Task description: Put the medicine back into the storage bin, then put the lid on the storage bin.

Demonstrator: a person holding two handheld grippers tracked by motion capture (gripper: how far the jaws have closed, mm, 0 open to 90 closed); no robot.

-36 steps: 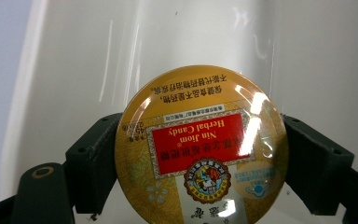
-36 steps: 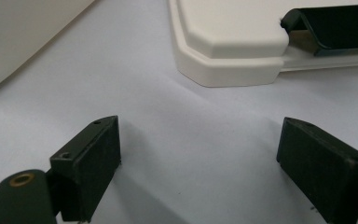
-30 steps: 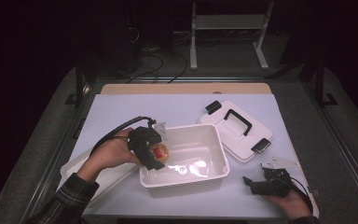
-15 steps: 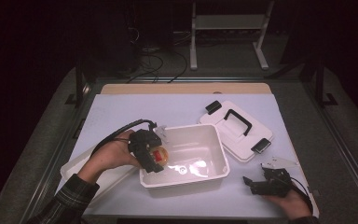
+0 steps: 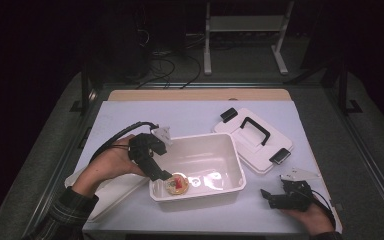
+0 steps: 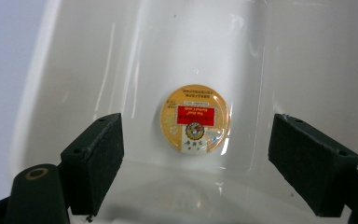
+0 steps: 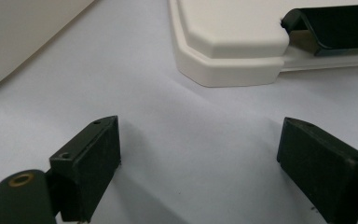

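Observation:
A round yellow disc with a red label (image 5: 176,183) lies flat on the floor of the open white bin (image 5: 230,150), near its front left corner. My left gripper (image 5: 163,176) reaches down over the bin's left rim, just left of the disc. In the left gripper view the jaws of that gripper (image 6: 196,135) stand wide open, with the disc (image 6: 196,119) below and between them, touching neither pad. My right gripper (image 5: 265,195) rests low on the table at the front right, open, with nothing between its fingers (image 7: 93,154).
The bin's white lid (image 5: 252,140), with a black handle and black clips, lies flat on the table right of the bin; its corner (image 7: 228,46) is just ahead of my right gripper. A second white lid or tray (image 5: 107,192) lies under the left forearm. The table's front edge is close.
My left gripper has lifted and drawn back a little to the left. The disc, close against the gripper before, now lies apart from it on the bin floor. The right hand has kept still.

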